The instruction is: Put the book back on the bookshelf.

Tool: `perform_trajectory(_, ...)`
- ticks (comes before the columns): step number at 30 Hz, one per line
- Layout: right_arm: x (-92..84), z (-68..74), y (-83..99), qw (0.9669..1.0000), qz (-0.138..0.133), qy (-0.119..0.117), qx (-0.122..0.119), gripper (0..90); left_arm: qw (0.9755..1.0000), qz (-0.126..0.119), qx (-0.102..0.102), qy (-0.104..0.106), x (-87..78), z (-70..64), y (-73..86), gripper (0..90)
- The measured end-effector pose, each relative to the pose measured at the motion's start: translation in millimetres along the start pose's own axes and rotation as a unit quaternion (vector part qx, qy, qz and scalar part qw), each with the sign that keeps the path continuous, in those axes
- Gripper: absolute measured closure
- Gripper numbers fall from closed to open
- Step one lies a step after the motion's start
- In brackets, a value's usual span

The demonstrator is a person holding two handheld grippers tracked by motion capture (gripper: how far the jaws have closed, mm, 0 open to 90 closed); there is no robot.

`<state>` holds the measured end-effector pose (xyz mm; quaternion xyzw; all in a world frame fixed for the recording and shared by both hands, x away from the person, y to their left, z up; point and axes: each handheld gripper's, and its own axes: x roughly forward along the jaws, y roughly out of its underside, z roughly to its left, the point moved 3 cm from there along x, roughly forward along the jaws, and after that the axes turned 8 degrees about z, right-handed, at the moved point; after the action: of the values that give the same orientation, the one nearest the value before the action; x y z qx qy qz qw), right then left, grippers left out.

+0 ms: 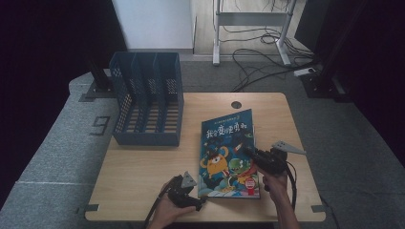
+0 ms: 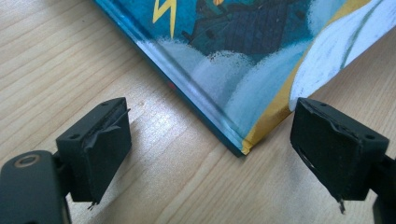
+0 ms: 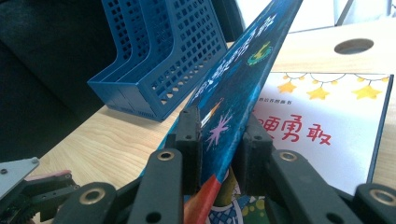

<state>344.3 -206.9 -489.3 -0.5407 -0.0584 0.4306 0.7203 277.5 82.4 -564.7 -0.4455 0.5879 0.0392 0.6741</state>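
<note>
Right gripper (image 3: 218,140) clamps the blue picture book's (image 1: 228,152) lifted cover; left gripper (image 2: 210,144) gapes wide.

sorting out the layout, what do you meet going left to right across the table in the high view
file rack → left tongs → book → right tongs, shut on the book's lifted cover
</note>
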Motion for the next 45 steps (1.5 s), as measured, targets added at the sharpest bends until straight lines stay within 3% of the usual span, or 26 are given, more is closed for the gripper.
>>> perform_trajectory(27,-11.6,16.0,-6.7,0.9978,-0.038,-0.004,-0.053,73.3,0.9997,-0.016,-0.008,-0.015,4.7,1.2,-2.2,12.0)
perform_trajectory(38,-14.6,18.8,-7.8,0.9971,-0.047,-0.008,-0.059,73.6,0.9996,-0.019,-0.013,-0.019,5.8,1.7,-2.9,12.2)
perform_trajectory(45,-13.5,16.4,-7.6,0.9974,-0.045,-0.003,-0.056,74.1,0.9997,-0.009,-0.003,-0.023,5.0,-0.7,-2.5,14.7)
